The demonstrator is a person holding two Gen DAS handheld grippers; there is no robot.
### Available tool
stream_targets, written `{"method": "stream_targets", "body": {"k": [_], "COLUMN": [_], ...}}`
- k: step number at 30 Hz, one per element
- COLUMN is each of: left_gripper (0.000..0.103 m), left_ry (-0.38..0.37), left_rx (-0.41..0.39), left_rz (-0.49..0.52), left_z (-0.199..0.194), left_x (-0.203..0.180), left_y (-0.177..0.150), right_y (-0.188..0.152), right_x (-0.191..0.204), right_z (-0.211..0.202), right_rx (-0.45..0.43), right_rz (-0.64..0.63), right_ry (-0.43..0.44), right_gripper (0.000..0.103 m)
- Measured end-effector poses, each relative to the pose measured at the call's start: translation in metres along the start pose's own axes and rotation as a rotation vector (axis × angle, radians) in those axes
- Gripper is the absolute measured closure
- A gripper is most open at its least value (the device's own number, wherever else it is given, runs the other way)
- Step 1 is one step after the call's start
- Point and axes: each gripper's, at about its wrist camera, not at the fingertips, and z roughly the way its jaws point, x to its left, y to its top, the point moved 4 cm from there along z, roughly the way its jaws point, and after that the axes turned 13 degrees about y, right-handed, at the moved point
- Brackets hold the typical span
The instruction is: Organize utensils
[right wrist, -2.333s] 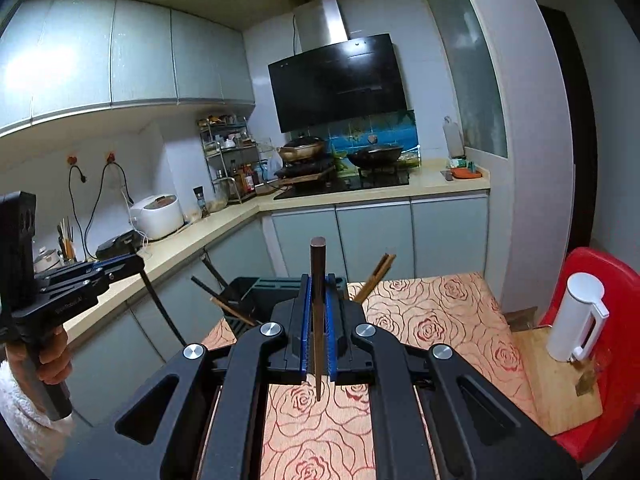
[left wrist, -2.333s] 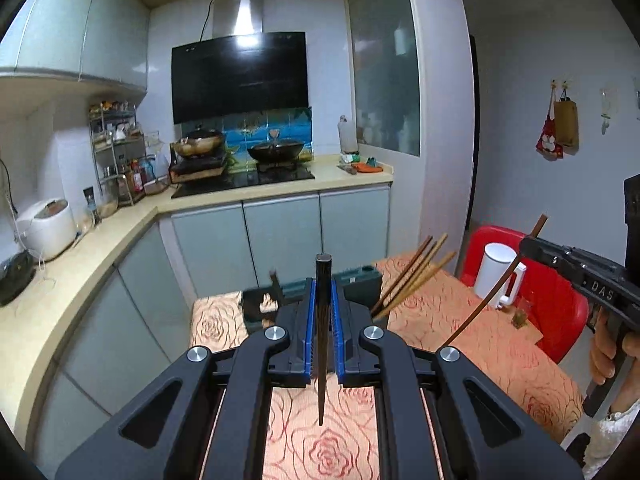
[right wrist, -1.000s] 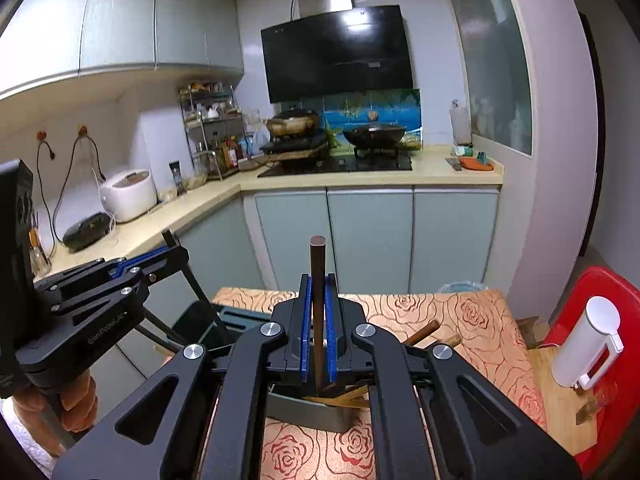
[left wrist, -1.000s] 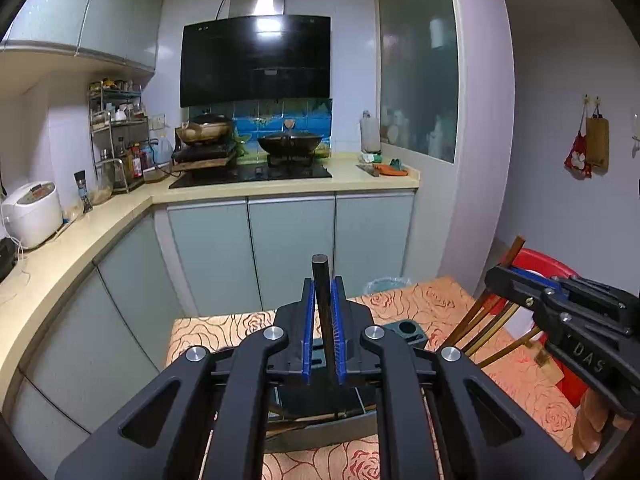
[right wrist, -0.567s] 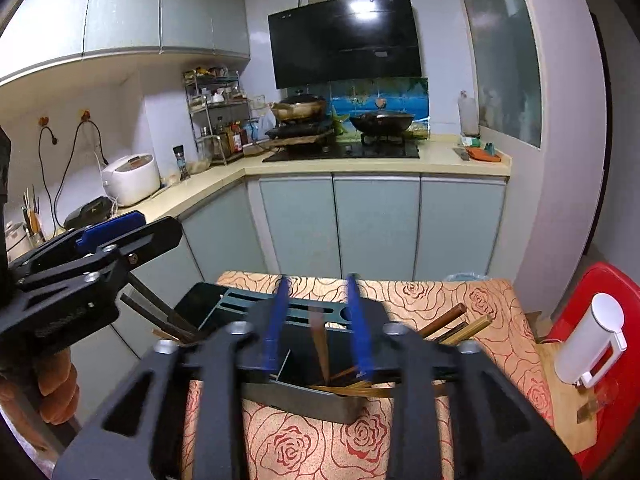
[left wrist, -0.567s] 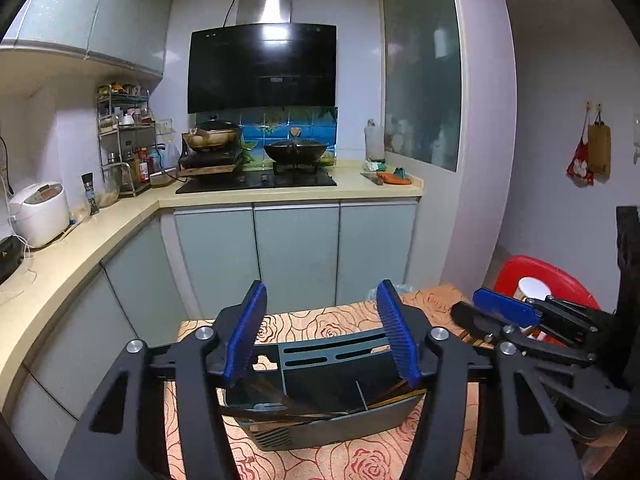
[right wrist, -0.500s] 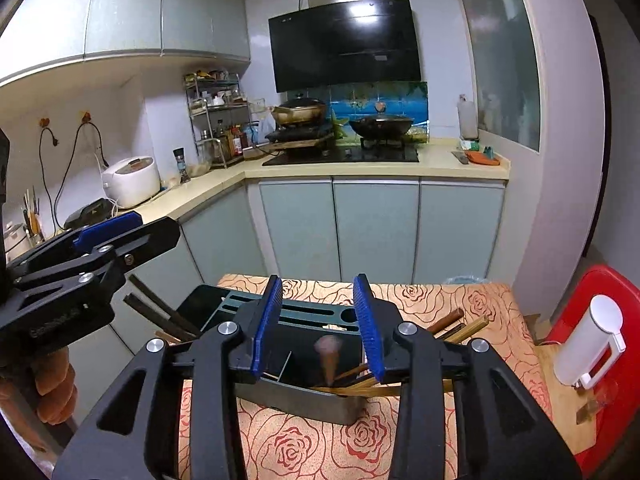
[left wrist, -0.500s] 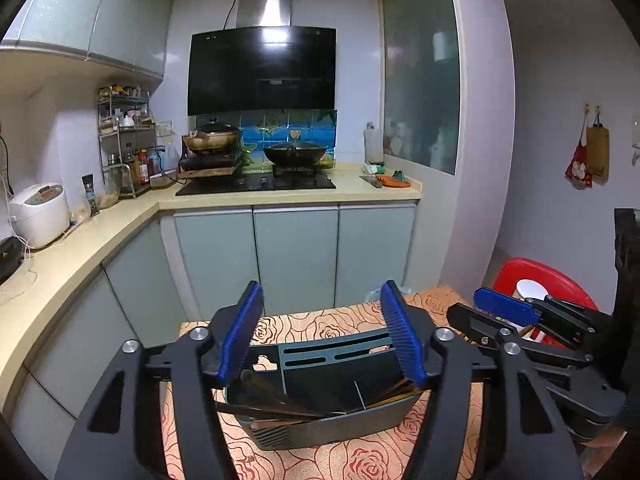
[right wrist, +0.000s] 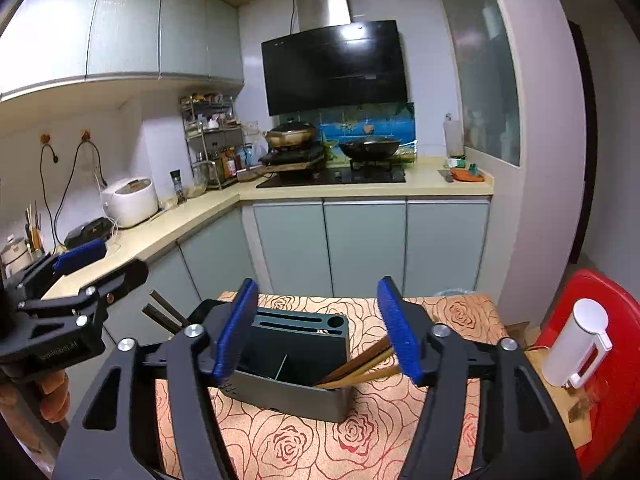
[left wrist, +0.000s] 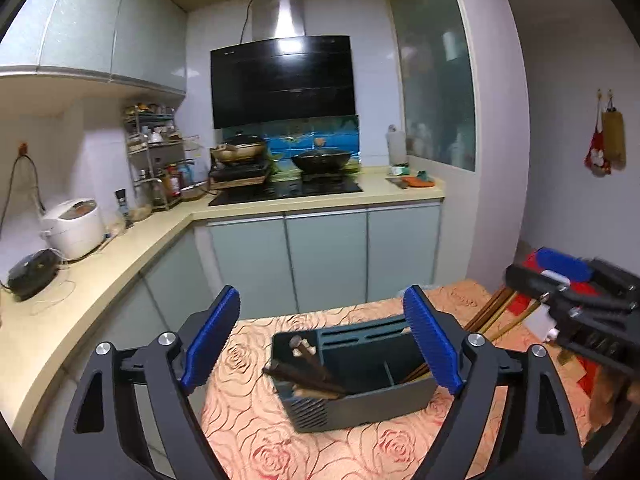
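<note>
Tongs first: left tongs [left wrist: 322, 336] and right tongs [right wrist: 316, 328] both opening, nothing between the blue pads. Beyond, on rose-patterned worktop [right wrist: 320, 440], dark grey divided plastic utensil holder [left wrist: 360, 392]. Dark wooden chopsticks [left wrist: 308, 364] in left compartment, lighter brown chopsticks [right wrist: 360, 366] in right. Sorting seemingly done; no loose utensils visible.

Above the dark utensil holder [right wrist: 292, 384] the air is free, and the rose-patterned tablecloth [right wrist: 304, 444] in front of it lies bare. Chopsticks [right wrist: 360, 364] lean out of its right compartment and dark ones [left wrist: 308, 368] out of its left, narrowing entry from either side. A white kettle [right wrist: 580, 344] stands well apart on the red chair [right wrist: 616, 380].
</note>
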Motion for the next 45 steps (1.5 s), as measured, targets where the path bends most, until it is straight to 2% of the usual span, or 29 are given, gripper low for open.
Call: {"method": "stream_targets", "body": {"k": [6,8,13,23,28,39,45], "left_gripper": [0.014,0.011,0.007,0.007,0.007,0.007,0.007], "left_ry": [0.012,0.019,0.018,0.057,0.072,0.101,0.107], "left_rx": [0.022,0.025,0.053,0.111,0.12,0.131,0.129], "left_rz": [-0.015,-0.019,-0.029,0.018,0.013,-0.02,-0.021], "left_z": [-0.016,-0.021,-0.031,-0.042,-0.05,-0.061,-0.065], "left_x": [0.012,0.016,0.023,0.021,0.023,0.029,0.025], "left_y": [-0.021,-0.03,-0.056,-0.112,-0.134,-0.153,-0.165], "right_y": [-0.016,-0.021,-0.038,-0.087,-0.108,-0.141,-0.156], "right_x": [0.002,0.003,0.009,0.026,0.03,0.039,0.04], "right_z": [-0.016,-0.02,-0.029,-0.034,-0.036,-0.041,-0.045], "right_rx": [-0.005,-0.006,-0.004,0.069,0.082,0.125,0.152], "right_rz": [0.009,0.014,0.024,0.024,0.014,-0.05,-0.054], "right_ry": [0.0,-0.004,-0.002,-0.004,-0.042,-0.095,-0.089], "right_gripper": [0.024,0.015,0.008,0.007,0.007,0.007,0.007]}}
